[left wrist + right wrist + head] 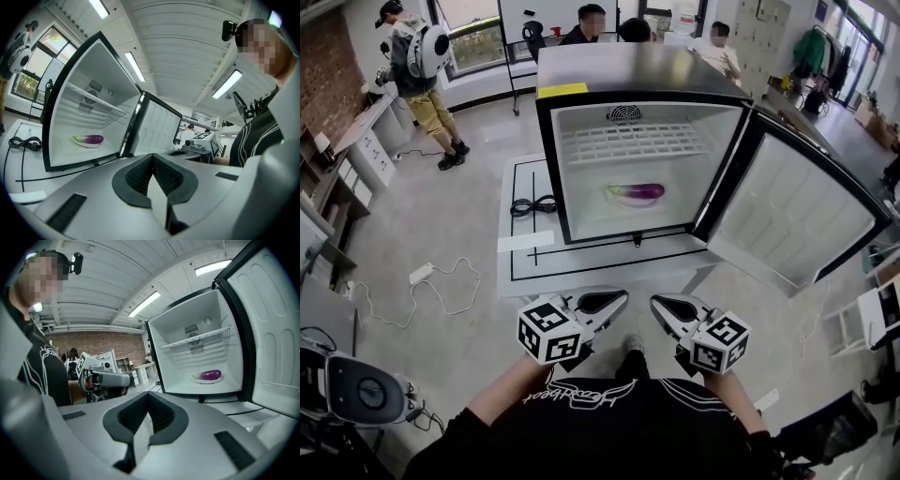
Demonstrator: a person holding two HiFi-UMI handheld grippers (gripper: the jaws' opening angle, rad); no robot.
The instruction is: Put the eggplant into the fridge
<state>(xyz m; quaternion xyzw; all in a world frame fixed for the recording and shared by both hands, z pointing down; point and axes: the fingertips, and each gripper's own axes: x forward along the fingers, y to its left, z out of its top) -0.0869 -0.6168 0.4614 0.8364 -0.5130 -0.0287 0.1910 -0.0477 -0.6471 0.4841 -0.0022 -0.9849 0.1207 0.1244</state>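
The purple eggplant [636,193] lies on a small white plate on the floor of the open fridge [581,155]; it also shows as the eggplant [89,139] and the eggplant [210,375] in the two gripper views. The fridge door [797,220] stands swung wide to the right. My left gripper [614,300] and right gripper [664,305] hang side by side in front of the fridge, well short of it. Both are shut with nothing between the pads, as the left gripper [153,159] and right gripper [148,397] show in their own views.
The fridge stands on a low white platform [525,262] marked with black lines. A coiled black cable [532,205] lies on it at the left. A power strip [422,273] and its cord trail on the floor. People stand and sit behind the fridge.
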